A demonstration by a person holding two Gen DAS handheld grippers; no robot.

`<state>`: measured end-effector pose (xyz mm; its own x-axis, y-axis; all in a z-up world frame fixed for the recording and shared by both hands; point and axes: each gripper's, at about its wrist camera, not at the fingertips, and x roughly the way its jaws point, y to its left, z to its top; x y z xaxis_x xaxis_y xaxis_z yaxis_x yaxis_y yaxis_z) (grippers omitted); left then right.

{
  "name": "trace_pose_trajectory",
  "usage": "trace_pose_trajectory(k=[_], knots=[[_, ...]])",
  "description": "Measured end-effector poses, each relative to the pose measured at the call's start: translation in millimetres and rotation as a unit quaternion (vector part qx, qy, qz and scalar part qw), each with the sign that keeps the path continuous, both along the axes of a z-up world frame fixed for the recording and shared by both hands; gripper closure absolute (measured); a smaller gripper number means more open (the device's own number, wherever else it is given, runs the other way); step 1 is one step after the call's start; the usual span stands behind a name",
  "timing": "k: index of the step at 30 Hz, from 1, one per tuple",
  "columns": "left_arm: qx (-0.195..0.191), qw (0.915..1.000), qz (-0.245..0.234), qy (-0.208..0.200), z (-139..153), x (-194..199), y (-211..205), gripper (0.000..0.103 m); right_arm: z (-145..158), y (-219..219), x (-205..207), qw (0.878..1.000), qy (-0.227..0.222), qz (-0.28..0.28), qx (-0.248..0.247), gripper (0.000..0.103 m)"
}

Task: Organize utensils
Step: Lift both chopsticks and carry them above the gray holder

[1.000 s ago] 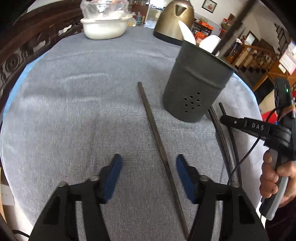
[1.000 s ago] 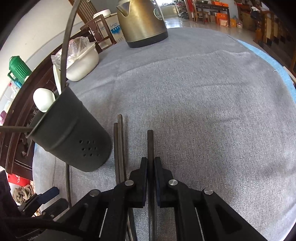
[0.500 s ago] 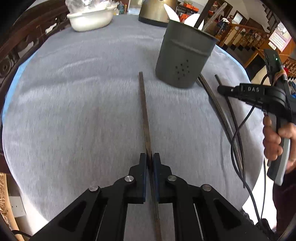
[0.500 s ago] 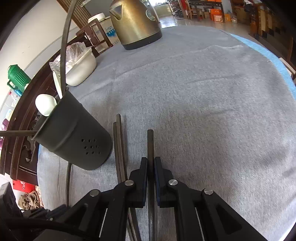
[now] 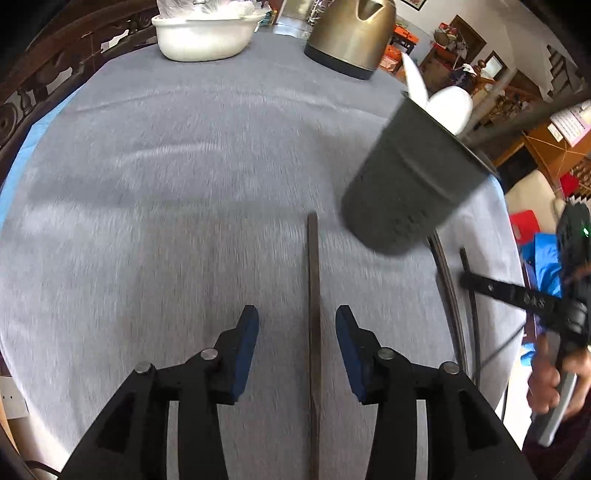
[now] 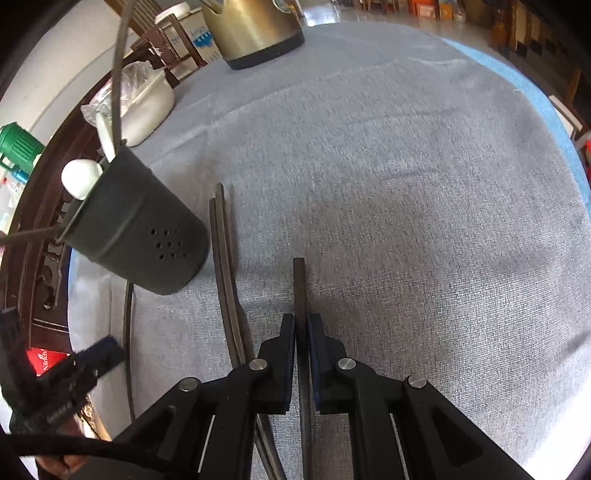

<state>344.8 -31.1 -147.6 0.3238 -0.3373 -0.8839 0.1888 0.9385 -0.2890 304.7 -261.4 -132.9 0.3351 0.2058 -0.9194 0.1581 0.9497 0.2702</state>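
Observation:
A dark chopstick (image 5: 313,295) lies on the grey cloth between the jaws of my left gripper (image 5: 297,328). Those jaws are opening and their blue pads stand clear of it. The dark grey utensil holder (image 5: 410,184), with white spoons (image 5: 448,107) in it, stands ahead to the right. My right gripper (image 6: 302,321) is shut on another dark chopstick (image 6: 299,284), whose far end rests on the cloth. Two more chopsticks (image 6: 223,251) lie side by side just left of it, next to the holder (image 6: 140,236). The right gripper (image 5: 517,295) also shows in the left wrist view, held by a hand (image 5: 546,384).
A white basin (image 5: 203,37) with a plastic bag and a brass kettle (image 5: 351,33) stand at the far side of the round table. A carved wooden chair back (image 5: 37,92) borders the left edge. A green jug (image 6: 18,147) stands beyond the table.
My left gripper was open, then shut on the chopstick, and now stands open again with the chopstick lying between its jaws; its view shifted left. The right gripper stayed shut on its chopstick.

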Motion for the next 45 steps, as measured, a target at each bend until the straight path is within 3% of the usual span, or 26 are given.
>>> trace_pose_trajectory(k=[8, 11, 12, 13, 18, 19, 29, 35, 45], knots=[[0.033, 0.9986, -0.040, -0.012, 1, 40, -26, 0.061, 1, 1, 20, 0.999, 0.035, -0.010, -0.004, 0.091], [0.047, 0.9977, -0.046, -0.016, 0, 43, -34, 0.076, 0, 0, 20, 0.999, 0.036, -0.002, -0.007, 0.094], [0.047, 0.9976, -0.048, -0.015, 0, 45, -35, 0.090, -1, 1, 19, 0.999, 0.032, 0.004, -0.012, 0.094], [0.042, 0.9977, -0.053, -0.012, -1, 49, -38, 0.096, 0, 2, 18, 0.999, 0.027, 0.010, -0.017, 0.094], [0.029, 0.9981, -0.053, -0.016, 1, 47, -35, 0.096, 4, 5, 10, 0.999, 0.009, 0.018, -0.028, 0.096], [0.027, 0.9981, -0.052, -0.018, 7, 29, -22, 0.097, 8, 5, 6, 1.000, 0.001, 0.017, -0.024, 0.096], [-0.001, 0.9944, -0.017, -0.105, 83, -6, 21, 0.097, 82, 4, -22, 0.991, -0.125, 0.034, -0.025, 0.096], [-0.026, 0.9849, 0.014, -0.170, 145, -19, 44, 0.097, 134, 12, -32, 0.975, -0.219, 0.036, -0.016, 0.096], [-0.037, 0.9688, 0.018, -0.244, 200, -28, 46, 0.097, 207, 30, -51, 0.941, -0.338, 0.026, -0.003, 0.096]])
